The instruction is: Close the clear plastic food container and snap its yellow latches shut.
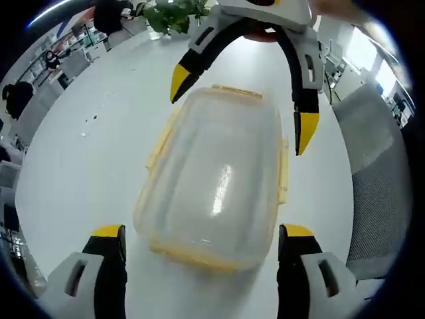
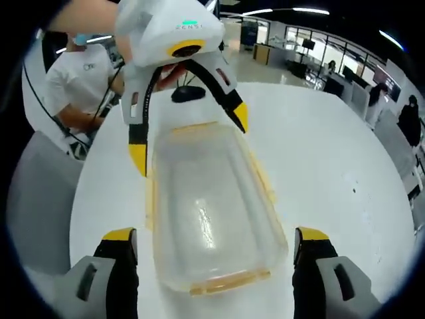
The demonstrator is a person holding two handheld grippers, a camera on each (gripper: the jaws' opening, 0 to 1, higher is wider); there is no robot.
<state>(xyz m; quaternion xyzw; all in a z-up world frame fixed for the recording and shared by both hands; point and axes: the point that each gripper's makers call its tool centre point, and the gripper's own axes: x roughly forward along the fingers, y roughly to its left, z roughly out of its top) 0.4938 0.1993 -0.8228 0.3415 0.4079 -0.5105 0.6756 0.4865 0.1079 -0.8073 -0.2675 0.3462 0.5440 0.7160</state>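
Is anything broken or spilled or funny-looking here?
Nothing looks broken or spilled. The clear container sits flat on the white table with its lid on. The left gripper and the right gripper are both open, one at each end. A few small dark specks lie on the table beside it.

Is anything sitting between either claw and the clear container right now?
Nothing visible. The container lies on bare white table, with the left claw open at one end and the right claw open at the other.
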